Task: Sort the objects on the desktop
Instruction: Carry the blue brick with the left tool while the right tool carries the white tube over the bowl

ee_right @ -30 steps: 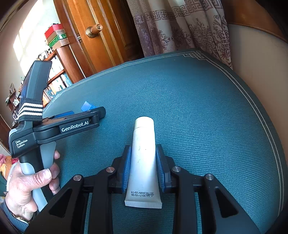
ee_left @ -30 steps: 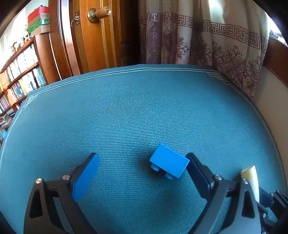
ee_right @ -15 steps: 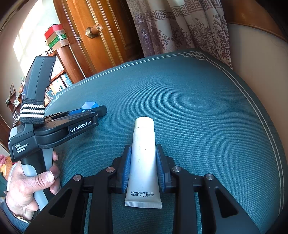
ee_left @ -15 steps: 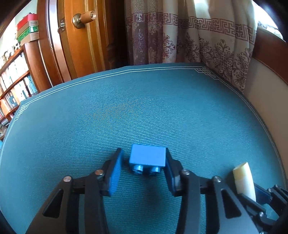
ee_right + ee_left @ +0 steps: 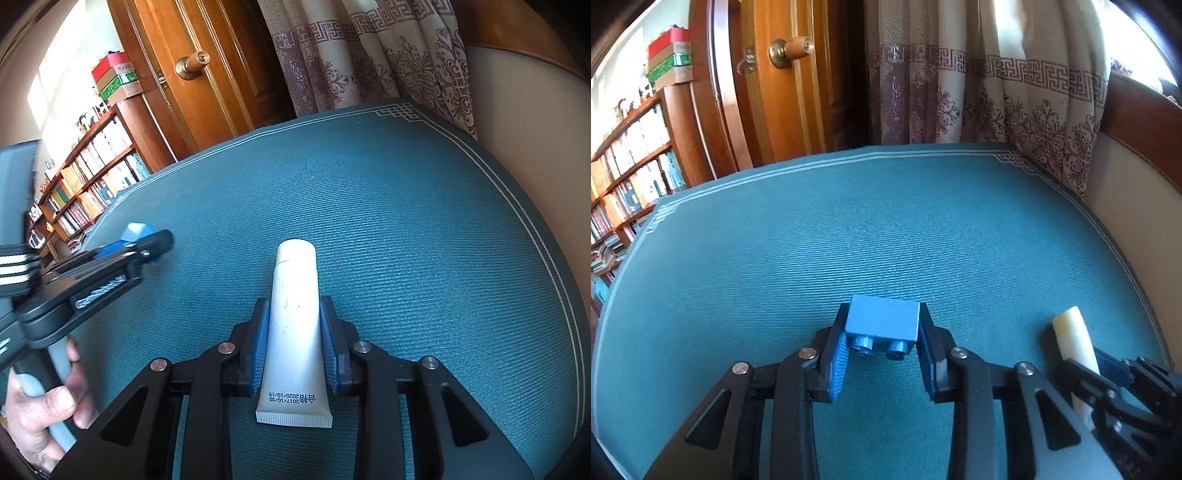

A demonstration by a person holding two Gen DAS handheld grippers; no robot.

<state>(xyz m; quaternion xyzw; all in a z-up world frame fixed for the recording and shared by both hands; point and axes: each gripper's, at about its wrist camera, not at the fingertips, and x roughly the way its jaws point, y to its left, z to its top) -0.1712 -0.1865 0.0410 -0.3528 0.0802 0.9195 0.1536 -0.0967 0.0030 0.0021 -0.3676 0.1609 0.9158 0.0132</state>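
The left gripper (image 5: 882,343) is closed on a blue building block (image 5: 882,320); its two blue pads press the short sides of the block, and the two studs of the block point back toward the camera. The right gripper (image 5: 294,341) is closed around a white tube (image 5: 293,328), about at the middle of its body, with the cap pointing forward and the crimped end with a printed date toward the camera. Both things are over the teal table cloth (image 5: 886,229), near its front part. From these views I cannot tell if they touch the cloth or are a little above it. In the right wrist view, the left gripper with the block is blurred at the left side, with a hand (image 5: 40,410) on its handle. Behind the table there are a patterned curtain (image 5: 997,92), a wooden door (image 5: 783,92) and a bookshelf (image 5: 631,155).

I judge that the grasping step is finished for both things and the carrying step is in hand. No bin or sorting place is visible, so the next move calls for a firm grip and for finding a place for each thing.
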